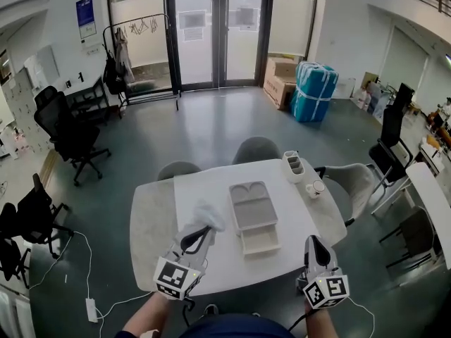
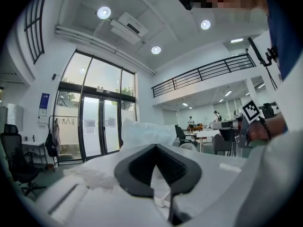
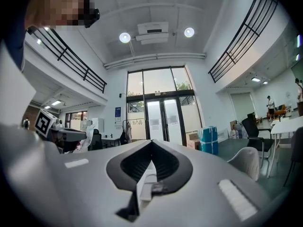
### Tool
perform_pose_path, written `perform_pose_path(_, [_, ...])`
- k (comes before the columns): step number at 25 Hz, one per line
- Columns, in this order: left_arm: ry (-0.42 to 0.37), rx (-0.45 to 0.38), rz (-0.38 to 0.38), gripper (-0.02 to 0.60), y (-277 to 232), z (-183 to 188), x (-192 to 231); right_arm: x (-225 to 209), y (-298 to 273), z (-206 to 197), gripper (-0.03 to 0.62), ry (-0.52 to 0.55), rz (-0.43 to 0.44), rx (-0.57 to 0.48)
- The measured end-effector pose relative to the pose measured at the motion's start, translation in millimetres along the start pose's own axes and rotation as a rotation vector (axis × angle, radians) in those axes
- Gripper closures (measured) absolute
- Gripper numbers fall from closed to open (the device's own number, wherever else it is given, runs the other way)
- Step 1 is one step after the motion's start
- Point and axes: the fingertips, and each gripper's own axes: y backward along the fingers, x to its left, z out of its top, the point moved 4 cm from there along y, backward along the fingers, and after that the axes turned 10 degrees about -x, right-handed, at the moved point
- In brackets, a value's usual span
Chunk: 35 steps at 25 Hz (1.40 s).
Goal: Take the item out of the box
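A grey moulded box [image 1: 252, 206] lies in the middle of the white table [image 1: 211, 259], with its pale inner tray [image 1: 260, 242] pulled out toward me. My left gripper [image 1: 200, 228] hovers left of the box, shut on a crinkled clear plastic bag [image 1: 205, 214]. In the left gripper view the bag [image 2: 142, 129] sticks up just beyond the closed jaws of the left gripper [image 2: 154, 148]. My right gripper [image 1: 314, 244] is at the table's near right edge, right of the tray, jaws shut with nothing in them. In the right gripper view, the right gripper [image 3: 151, 143] points out across the room.
A white divided holder [image 1: 294, 165] and a small cup [image 1: 314, 188] stand at the table's far right corner. Grey chairs [image 1: 256, 148] ring the far side and a pale chair [image 1: 356, 182] the right. Cables [image 1: 77, 273] trail on the floor at the left.
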Motion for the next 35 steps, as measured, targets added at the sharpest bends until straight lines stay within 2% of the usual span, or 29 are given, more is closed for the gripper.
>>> perform_pose_path(15, [-0.005, -0.006, 0.001, 0.58, -4.4, -2.4, -1.8, -1.2, -10.9, -0.2, 0.592, -0.002, 0.039, -0.013])
perform_pose_path(35, [-0.028, -0.002, 0.002, 0.58, -9.7, -3.6, 5.5, -3.5, -16.8, -2.6, 0.592, -0.003, 0.033, -0.008])
